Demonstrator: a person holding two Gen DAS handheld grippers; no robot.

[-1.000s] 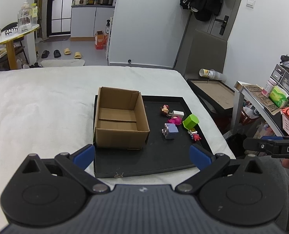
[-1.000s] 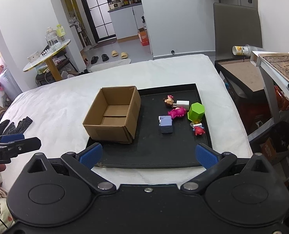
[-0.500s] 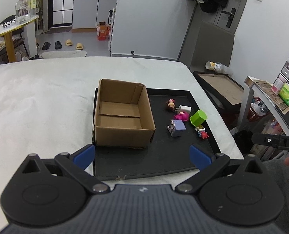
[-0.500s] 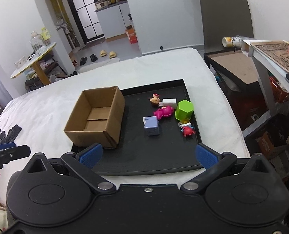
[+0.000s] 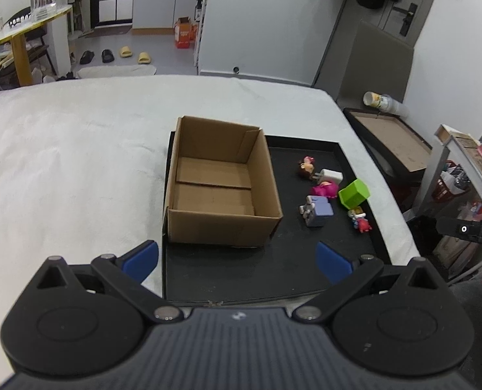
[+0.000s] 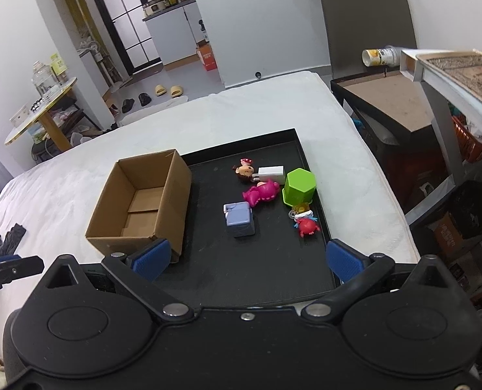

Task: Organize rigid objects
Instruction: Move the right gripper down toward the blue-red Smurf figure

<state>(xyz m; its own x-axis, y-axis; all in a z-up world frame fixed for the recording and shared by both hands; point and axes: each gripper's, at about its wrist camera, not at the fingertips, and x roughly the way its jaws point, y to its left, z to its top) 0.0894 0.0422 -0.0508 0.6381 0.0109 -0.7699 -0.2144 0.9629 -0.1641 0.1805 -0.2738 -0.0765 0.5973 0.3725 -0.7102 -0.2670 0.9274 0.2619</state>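
You have a white bed cover [image 5: 78, 162] under everything, soft and faintly rumpled. On it lies a black tray [image 5: 273, 279], flat, matte and low-rimmed, with its long side running left to right in front of you. The cardboard box [image 5: 221, 182] fills the tray's left part, open at the top with nothing inside, its long axis running away from you toward the tray's far edge; its plain brown walls stand between your left gripper [image 5: 237, 258] and the tray's far left corner.

The toys lie loose on the right part of the tray, clear of the box. The green block [image 6: 299, 186], a smooth six-sided plastic shape, sits by the tray's right rim, tipped on its side. The lilac charger [image 6: 239, 219] lies nearest the box among them, prongs turned toward the box. The pink toy [image 6: 262, 192] lies between block and charger, beside the white charger [image 6: 271, 173], whose prongs point toward the box at the brown-haired doll [image 6: 245, 169]. The red crab [image 6: 307, 226] lies closest to you by the right rim.

Your right gripper [image 6: 247, 258] hangs over the tray's near edge, blue pads spread wide, holding nothing. Your left one is equally wide and holds nothing.
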